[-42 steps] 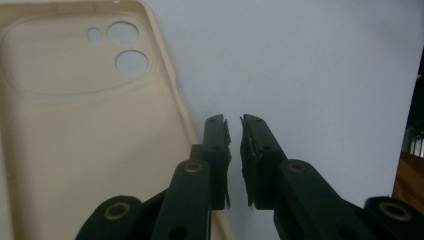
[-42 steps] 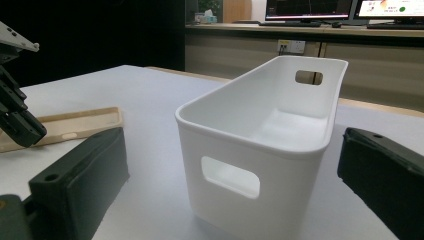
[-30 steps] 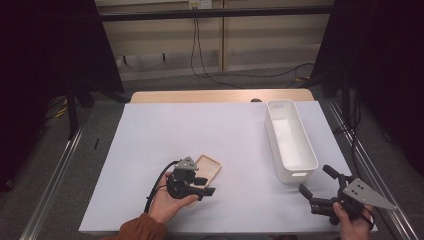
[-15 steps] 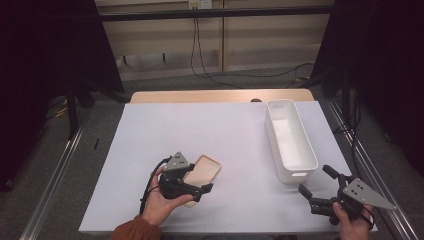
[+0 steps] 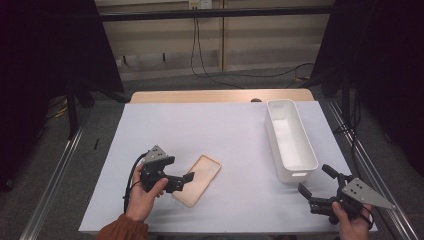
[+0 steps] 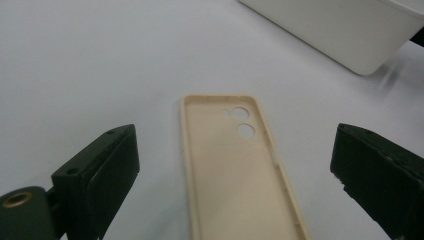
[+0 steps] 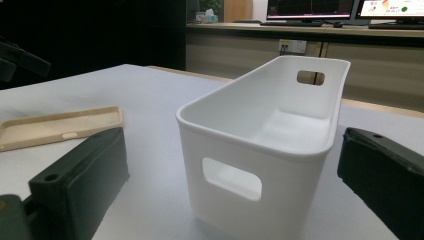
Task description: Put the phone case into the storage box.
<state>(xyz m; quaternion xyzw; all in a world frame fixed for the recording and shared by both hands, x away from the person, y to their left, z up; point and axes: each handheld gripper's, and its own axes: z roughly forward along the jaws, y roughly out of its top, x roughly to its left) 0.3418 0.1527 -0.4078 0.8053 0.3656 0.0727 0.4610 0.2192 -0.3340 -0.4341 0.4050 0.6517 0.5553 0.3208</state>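
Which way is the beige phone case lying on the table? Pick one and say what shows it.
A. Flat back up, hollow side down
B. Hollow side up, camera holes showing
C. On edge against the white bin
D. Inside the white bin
B: in the left gripper view the phone case lies flat on the table with its raised rim and inner hollow facing up, camera cutouts visible, well apart from the white bin.

Both grippers are black, with blocky flat-faced fingers (image 6: 97,175). A grey three-cornered plate (image 5: 367,194) tops the right one — a black cable (image 5: 131,176) loops from the left. Rust-brown sleeve (image 5: 122,230) on the left arm.
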